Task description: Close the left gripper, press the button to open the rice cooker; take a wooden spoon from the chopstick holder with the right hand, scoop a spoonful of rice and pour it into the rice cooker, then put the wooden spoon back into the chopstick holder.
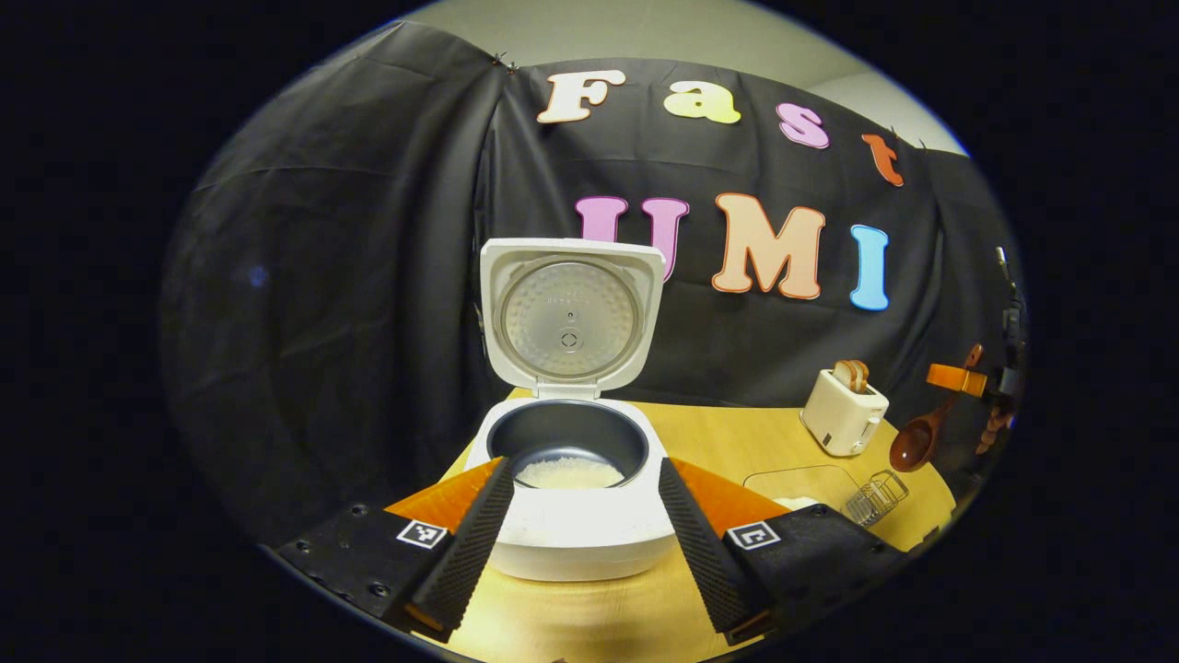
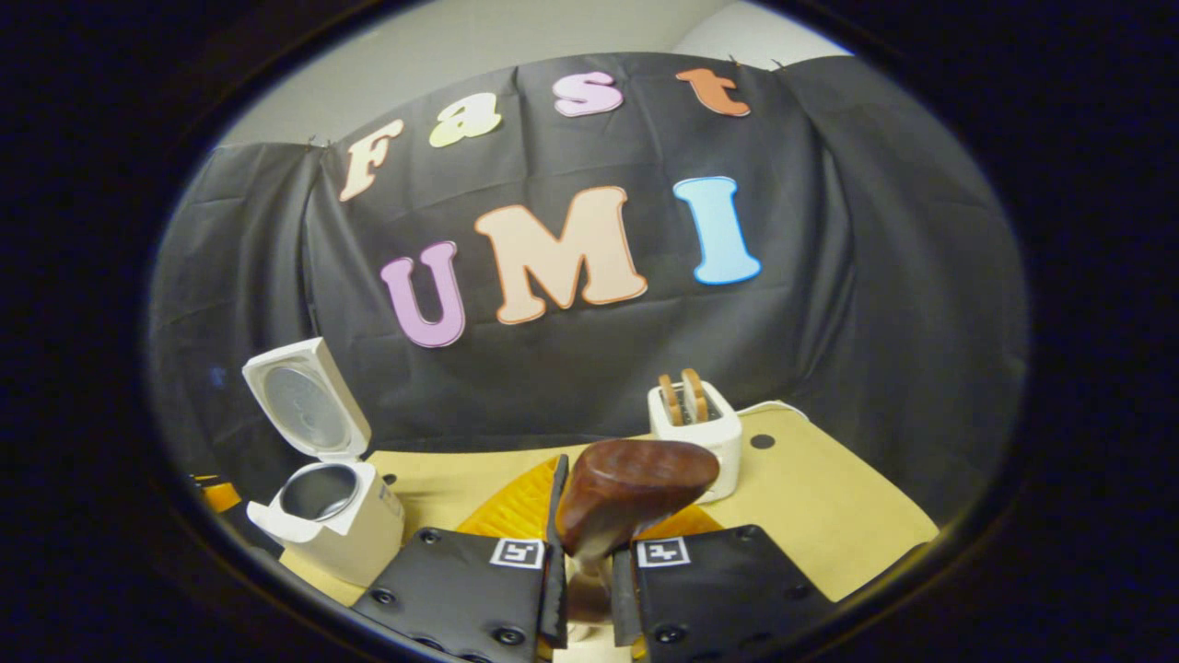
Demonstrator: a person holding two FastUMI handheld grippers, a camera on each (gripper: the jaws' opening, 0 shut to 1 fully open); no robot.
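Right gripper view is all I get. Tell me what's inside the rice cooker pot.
Observer: A thin layer of rice lies on the bottom of the rice cooker pot.
Operator: Report the left claw.
Observer: The left claw is open, with one of its fingers on either side of the cooker's front.
Operator: Find the chopstick holder.
Observer: The wire chopstick holder stands near the table edge, in front of the toaster. In the left gripper view it sits below the raised wooden spoon.
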